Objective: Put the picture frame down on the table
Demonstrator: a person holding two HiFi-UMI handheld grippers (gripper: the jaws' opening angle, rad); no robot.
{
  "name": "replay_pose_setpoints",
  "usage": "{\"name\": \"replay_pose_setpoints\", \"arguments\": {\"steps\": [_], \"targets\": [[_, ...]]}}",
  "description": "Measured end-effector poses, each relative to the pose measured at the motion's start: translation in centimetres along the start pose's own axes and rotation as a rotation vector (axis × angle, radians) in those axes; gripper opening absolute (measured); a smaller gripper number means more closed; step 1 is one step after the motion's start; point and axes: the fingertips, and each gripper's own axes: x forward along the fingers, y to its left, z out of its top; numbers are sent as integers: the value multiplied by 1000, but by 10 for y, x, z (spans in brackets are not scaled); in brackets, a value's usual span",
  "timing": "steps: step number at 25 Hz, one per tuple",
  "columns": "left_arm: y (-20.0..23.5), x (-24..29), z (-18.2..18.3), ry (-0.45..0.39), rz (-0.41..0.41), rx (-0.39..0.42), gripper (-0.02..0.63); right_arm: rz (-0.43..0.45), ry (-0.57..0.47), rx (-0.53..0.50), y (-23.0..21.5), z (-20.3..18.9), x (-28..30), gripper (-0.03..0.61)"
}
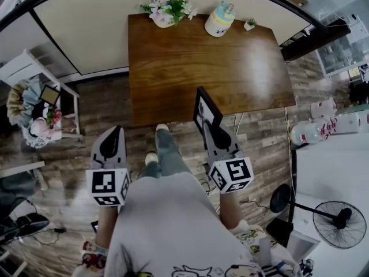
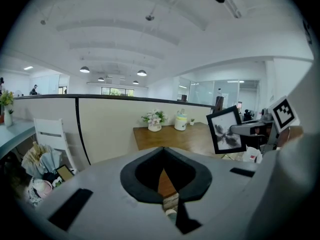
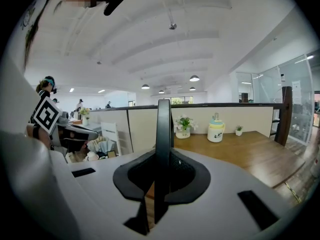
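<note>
Clamped in the right claw point(image 1: 212, 128) at the brown wooden table's point(image 1: 190, 68) near edge, the black rectangular picture frame point(image 1: 203, 111) is best lowered gently; the left claw point(image 1: 113, 136) is closed, empty.

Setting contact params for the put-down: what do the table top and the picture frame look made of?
Table: wood or wood veneer, going by the brown surface with grain streaks. The finish is semi-gloss, with pale glare patches. Picture frame: thin black border, matte with no shine. It could be painted wood or plastic; can't tell. Any glazing isn't discernible.
</note>
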Motion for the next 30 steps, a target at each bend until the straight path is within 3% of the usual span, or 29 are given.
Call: {"name": "replay_pose_setpoints", "arguments": {"steps": [30], "targets": [[40,165,101,-40,151,-25,3,145,3,-38,-106,77,183,26]]}}
